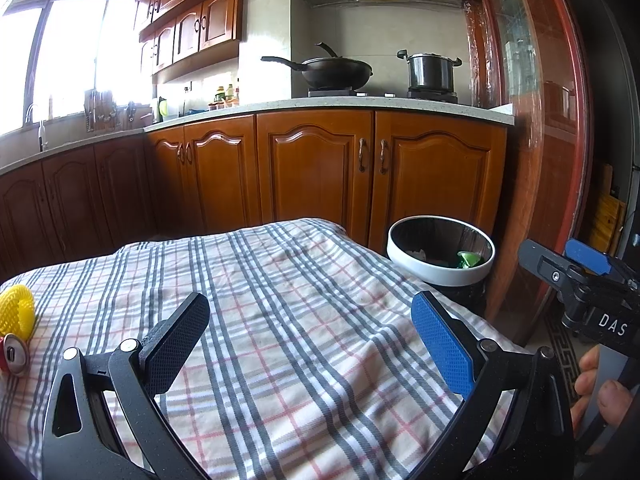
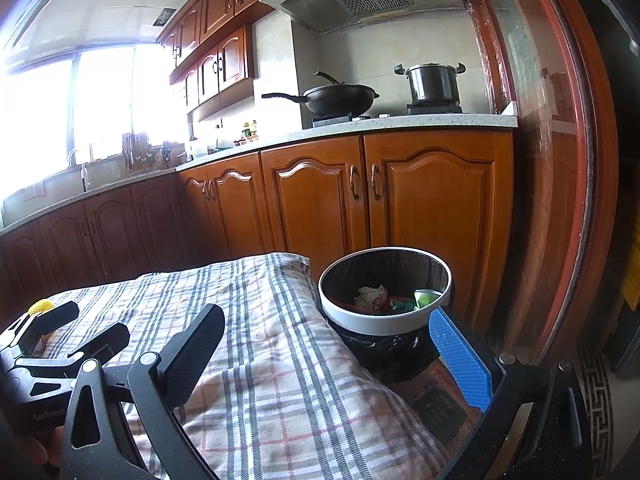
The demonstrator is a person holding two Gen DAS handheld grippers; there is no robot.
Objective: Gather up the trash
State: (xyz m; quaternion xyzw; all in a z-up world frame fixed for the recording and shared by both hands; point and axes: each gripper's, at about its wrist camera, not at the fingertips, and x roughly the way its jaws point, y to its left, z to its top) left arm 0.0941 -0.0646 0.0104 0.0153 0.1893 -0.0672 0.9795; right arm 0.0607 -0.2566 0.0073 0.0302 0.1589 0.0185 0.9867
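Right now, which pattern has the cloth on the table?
Grey, white and red checks on the cloth, clearest in left wrist view.

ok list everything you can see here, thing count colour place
trash bin: one, white rim with black liner, on the floor past the table's far right corner
trash in the bin: several pieces, white, red and green, at the bottom
checked cloth: one, white with grey and pink stripes, covering the table
mesh item: one, yellow, on the cloth at the left edge
can: one, red with silver top, lying beside the mesh item
wok: one, black, on the stove
pot: one, steel, on the stove's right burner
cabinets: many, brown wood, under and above the counter
left gripper: one, black and blue fingers, open over the cloth
right gripper: one, black and blue fingers, open near the bin
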